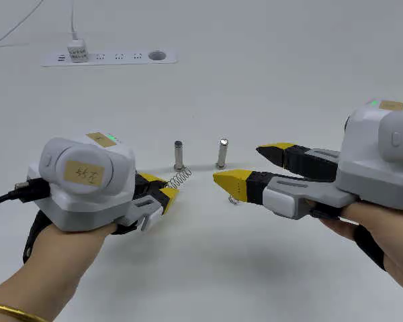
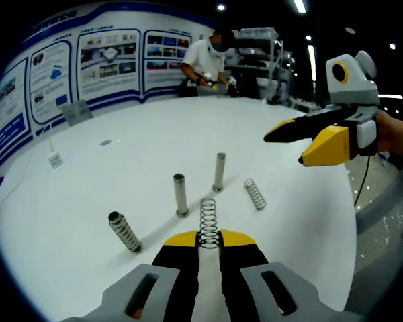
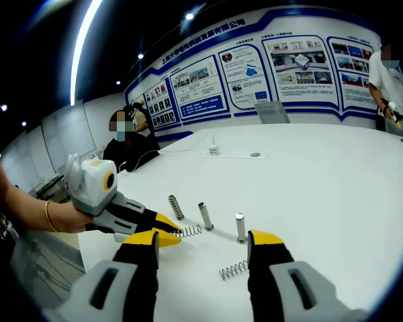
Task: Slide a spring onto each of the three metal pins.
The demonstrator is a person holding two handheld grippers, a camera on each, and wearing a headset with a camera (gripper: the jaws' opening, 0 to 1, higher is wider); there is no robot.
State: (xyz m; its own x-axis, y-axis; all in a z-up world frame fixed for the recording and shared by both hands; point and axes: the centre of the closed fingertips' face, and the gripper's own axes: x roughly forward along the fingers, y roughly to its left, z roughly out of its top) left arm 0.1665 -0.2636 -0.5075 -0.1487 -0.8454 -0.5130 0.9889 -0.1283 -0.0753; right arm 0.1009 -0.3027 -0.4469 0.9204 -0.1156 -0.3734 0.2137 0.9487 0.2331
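Head view: my left gripper [image 1: 162,191] pinches a thin wire held spring [image 1: 181,177] by one end, its coils pointing toward the left bare pin [image 1: 178,155]. That pin is a smooth steel cylinder standing on the matte white table [image 1: 269,80]. The right bare pin [image 1: 222,153] stands near it. My right gripper [image 1: 238,163] has its yellow-tipped jaws spread wide above a loose spring [image 1: 233,200].

Left gripper view: my jaws clamp the held spring's base, and the coil rises between the tips. Off to the left, the third pin [image 2: 124,232] wears a coil along its shaft.

Right gripper view: my jaws stand well apart, and the loose spring lies flat between them, nearer the right jaw.
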